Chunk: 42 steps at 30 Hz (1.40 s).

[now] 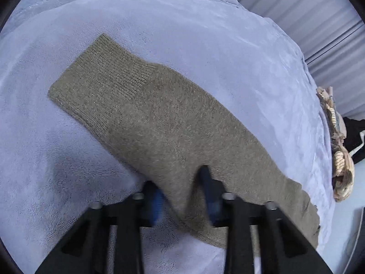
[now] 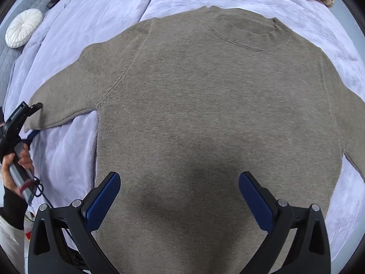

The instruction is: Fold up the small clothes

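**Sleeve pinched, body waiting**

Blue pads of the left gripper (image 1: pixel 184 196) are clamped on a fold of the sleeve (image 1: pixel 146 114); the right gripper (image 2: pixel 180 203) hangs wide apart above the taupe sweater (image 2: pixel 205 105), spread flat on the lilac blanket (image 2: pixel 109 2); the sleeve should be drawn straight across the chest, cuff (image 1: pixel 91 73) kept unwrinkled.

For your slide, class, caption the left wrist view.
Left gripper pinches the sweater sleeve lying on a lilac blanket.
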{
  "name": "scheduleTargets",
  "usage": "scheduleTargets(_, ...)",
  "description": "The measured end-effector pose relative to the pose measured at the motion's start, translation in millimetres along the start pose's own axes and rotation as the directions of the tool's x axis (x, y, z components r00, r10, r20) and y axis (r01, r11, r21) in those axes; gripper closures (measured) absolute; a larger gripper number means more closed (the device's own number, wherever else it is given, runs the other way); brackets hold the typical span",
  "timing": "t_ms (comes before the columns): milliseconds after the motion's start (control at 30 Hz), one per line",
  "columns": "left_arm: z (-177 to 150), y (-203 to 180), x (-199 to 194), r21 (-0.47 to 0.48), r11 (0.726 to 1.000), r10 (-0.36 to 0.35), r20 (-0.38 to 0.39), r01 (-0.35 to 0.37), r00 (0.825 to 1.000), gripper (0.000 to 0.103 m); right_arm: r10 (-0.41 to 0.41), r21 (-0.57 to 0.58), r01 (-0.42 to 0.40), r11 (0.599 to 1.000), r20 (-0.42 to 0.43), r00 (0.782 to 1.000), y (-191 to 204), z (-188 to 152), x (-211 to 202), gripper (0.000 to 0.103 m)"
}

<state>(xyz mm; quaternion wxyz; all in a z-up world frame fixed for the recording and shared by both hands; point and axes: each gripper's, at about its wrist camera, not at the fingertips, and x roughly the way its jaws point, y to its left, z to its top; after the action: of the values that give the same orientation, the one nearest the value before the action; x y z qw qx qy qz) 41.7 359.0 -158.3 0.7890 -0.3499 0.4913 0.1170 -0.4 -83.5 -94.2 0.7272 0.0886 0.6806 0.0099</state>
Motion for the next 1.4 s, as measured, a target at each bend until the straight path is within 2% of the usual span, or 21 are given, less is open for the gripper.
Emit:
scheduleTargets(133, 2.4, -8.9, -13.5, 0.029, 0.994, -0.109, 0.014, 0.109, 0.994, 0.093, 0.037, -0.022, -0.037, 0.999, 0.017, 0.999, 5.0, -3.3, -3.0, 0.0)
scheduleTargets(267, 5.4, -47.9, -38.4, 0.113, 0.956, -0.275, 0.023, 0.271, 0.961, 0.093, 0.072, -0.02, -0.071, 0.997, 0.054, 0.996, -1.3, -4.8, -12.9, 0.001)
scheduleTargets(367, 0.5, -107.9, -55.2, 0.22, 0.902, -0.381, -0.001, 0.372, 0.924, 0.093, 0.096, 0.01, -0.097, 0.995, 0.086, 0.992, -15.2, -5.3, -22.9, 0.001)
scheduleTargets(433, -10.0, -150.3, -66.9, 0.298, 0.848, -0.449, -0.039, 0.439, 0.893, 0.093, 0.096, 0.032, -0.1, 0.994, 0.108, 0.989, -26.2, -4.9, -28.3, 0.001)
scheduleTargets(533, -38.2, -213.8, -72.4, 0.387, 0.764, -0.51, -0.127, 0.516, 0.851, 0.093, 0.092, 0.076, -0.103, 0.992, 0.138, 0.986, -48.7, -6.4, -39.4, 0.001)
scheduleTargets(567, -52.8, -237.2, -70.8, 0.421, 0.731, -0.519, -0.167, 0.537, 0.838, 0.093, 0.092, 0.091, -0.106, 0.99, 0.146, 0.985, -56.1, -8.3, -41.6, 0.001)
scheduleTargets(633, -82.3, -281.4, -61.2, 0.476, 0.681, -0.506, -0.242, 0.556, 0.828, 0.093, 0.09, 0.133, -0.112, 0.985, 0.162, 0.983, -75.7, -12.1, -47.1, 0.001)
scheduleTargets(700, -115.1, -315.6, -44.3, 0.504, 0.648, -0.479, -0.315, 0.571, 0.82, 0.093, 0.084, 0.176, -0.116, 0.978, 0.176, 0.981, -95.0, -17.2, -49.9, 0.001)
scheduleTargets(767, -152.2, -341.7, -27.3, 0.549, 0.622, -0.42, -0.369, 0.559, 0.829, 0.093, 0.075, 0.222, -0.117, 0.968, 0.186, 0.98, -117.2, -22.3, -51.4, 0.001)
scheduleTargets(833, -188.1, -363.2, -3.8, 0.618, 0.608, -0.323, -0.38, 0.498, 0.866, 0.093, 0.067, 0.266, -0.116, 0.957, 0.187, 0.98, -139.5, -28.0, -49.2, 0.001)
scheduleTargets(900, -215.4, -362.4, 19.1, 0.677, 0.597, -0.22, -0.378, 0.431, 0.899, 0.092, 0.06, 0.31, -0.113, 0.944, 0.177, 0.982, -161.3, -35.8, -42.6, 0.001)
scheduleTargets(933, -227.7, -363.1, 33.2, 0.698, 0.588, -0.163, -0.393, 0.409, 0.905, 0.087, 0.058, 0.324, -0.112, 0.94, 0.171, 0.984, -168.0, -38.5, -39.8, 0.001)
scheduleTargets(967, -235.8, -357.9, 44.2, 0.705, 0.585, -0.118, -0.414, 0.4, 0.902, 0.064, 0.055, 0.34, -0.108, 0.934, 0.162, 0.985, -175.4, -41.4, -35.8, 0.001)
scheduleTargets(1000, -243.3, -354.7, 52.9, 0.716, 0.593, -0.064, -0.415, 0.369, 0.908, 0.044, 0.053, 0.355, -0.104, 0.929, 0.151, 0.987, -181.4, -44.0, -30.6, 0.001)
scheduleTargets(1067, -253.6, -347.4, 53.5, 0.746, 0.587, -0.027, -0.371, 0.315, 0.928, 0.042, 0.06, 0.382, -0.106, 0.918, 0.131, 0.99, -191.1, -47.4, -23.9, 0.001)
scheduleTargets(1133, -253.6, -339.9, 40.2, 0.763, 0.572, -0.014, -0.359, 0.302, 0.933, 0.042, 0.06, 0.398, -0.101, 0.912, 0.115, 0.992, -197.1, -49.0, -19.7, 0.001)
scheduleTargets(1233, -234.4, -330.3, 14.1, 0.774, 0.555, -0.052, -0.332, 0.304, 0.942, 0.042, 0.043, 0.383, -0.086, 0.92, 0.118, 0.992, -199.0, -44.9, -20.3, 0.001)
scheduleTargets(1267, -221.8, -322.3, 1.6, 0.779, 0.556, -0.069, -0.307, 0.292, 0.949, 0.037, 0.038, 0.371, -0.081, 0.925, 0.122, 0.992, -198.4, -41.6, -22.0, 0.001)
scheduleTargets(1300, -210.0, -318.5, -3.1, 0.78, 0.563, -0.074, -0.284, 0.275, 0.956, 0.021, 0.03, 0.351, -0.073, 0.933, 0.127, 0.992, -193.8, -38.0, -23.5, 0.001)
scheduleTargets(1333, -194.2, -309.0, -10.5, 0.778, 0.581, -0.079, -0.238, 0.239, 0.968, 0.016, 0.021, 0.32, -0.064, 0.945, 0.138, 0.99, -186.5, -30.6, -25.7, 0.001)
scheduleTargets(1400, -164.5, -295.9, -9.0, 0.765, 0.619, -0.066, -0.174, 0.177, 0.983, 0.016, 0.003, 0.239, -0.043, 0.97, 0.166, 0.986, -168.0, -14.4, -29.3, 0.001)
